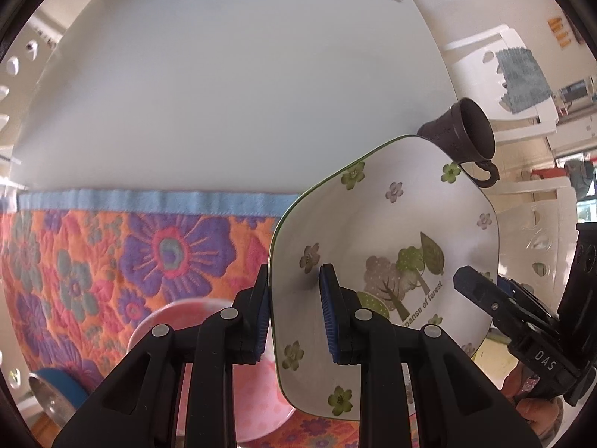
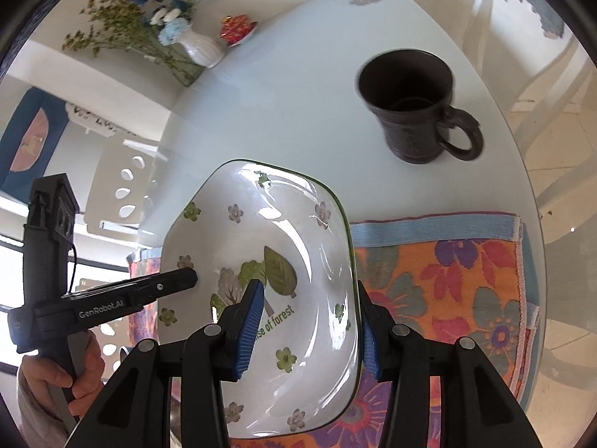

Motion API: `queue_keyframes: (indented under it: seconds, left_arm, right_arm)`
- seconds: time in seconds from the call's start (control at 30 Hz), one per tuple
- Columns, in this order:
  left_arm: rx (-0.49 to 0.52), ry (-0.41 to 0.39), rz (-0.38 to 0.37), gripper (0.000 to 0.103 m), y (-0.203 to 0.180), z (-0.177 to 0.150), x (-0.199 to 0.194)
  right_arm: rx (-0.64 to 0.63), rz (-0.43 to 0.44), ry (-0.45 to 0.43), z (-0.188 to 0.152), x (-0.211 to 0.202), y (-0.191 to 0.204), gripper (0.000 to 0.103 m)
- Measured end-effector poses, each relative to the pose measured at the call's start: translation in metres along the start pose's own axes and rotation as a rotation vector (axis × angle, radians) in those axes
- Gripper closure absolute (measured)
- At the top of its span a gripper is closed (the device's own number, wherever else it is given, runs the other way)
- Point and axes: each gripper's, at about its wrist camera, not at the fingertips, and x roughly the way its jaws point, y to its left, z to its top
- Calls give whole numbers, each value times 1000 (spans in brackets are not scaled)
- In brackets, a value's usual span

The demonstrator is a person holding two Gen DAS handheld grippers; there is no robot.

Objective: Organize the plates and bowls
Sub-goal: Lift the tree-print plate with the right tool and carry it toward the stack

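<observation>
A: What writing can you read?

B: On the plate [image 2: 261, 261], "se of forest"; the left view gives "panse of forest". The left gripper [image 1: 294, 321] carries "GenRobot.AI" on its side, seen from the right wrist. The right gripper [image 2: 306, 332] shows "DAS" in the left view.

A: Where is the plate?

B: Held tilted above the floral towel [image 1: 112, 261] on the white table [image 2: 280, 93]. Each gripper pinches an opposite rim, one blue pad inside, one outside.

A: What differs between views?

B: Only the left shows a pink bowl [image 1: 261, 392] under the plate, and a blue bowl [image 1: 56, 392]. Only the right shows the vase [image 2: 201, 48] of flowers. Both show the dark mug [image 2: 414, 104].
</observation>
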Motion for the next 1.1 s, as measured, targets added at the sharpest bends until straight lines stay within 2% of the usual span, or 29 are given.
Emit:
queue_keyframes:
  seconds: [0.43, 0.7, 1.1]
  left_arm:
    - [-133, -68, 8, 82, 73, -57, -53]
    - [-185, -104, 6, 82, 108, -96, -78]
    - [-226, -131, -22, 82, 164, -140, -105]
  right_arm:
    - [-146, 49, 49, -24, 3, 86, 57]
    - [-204, 73, 75, -59, 11, 137, 57]
    - [-218, 86, 96, -111, 22, 189, 57]
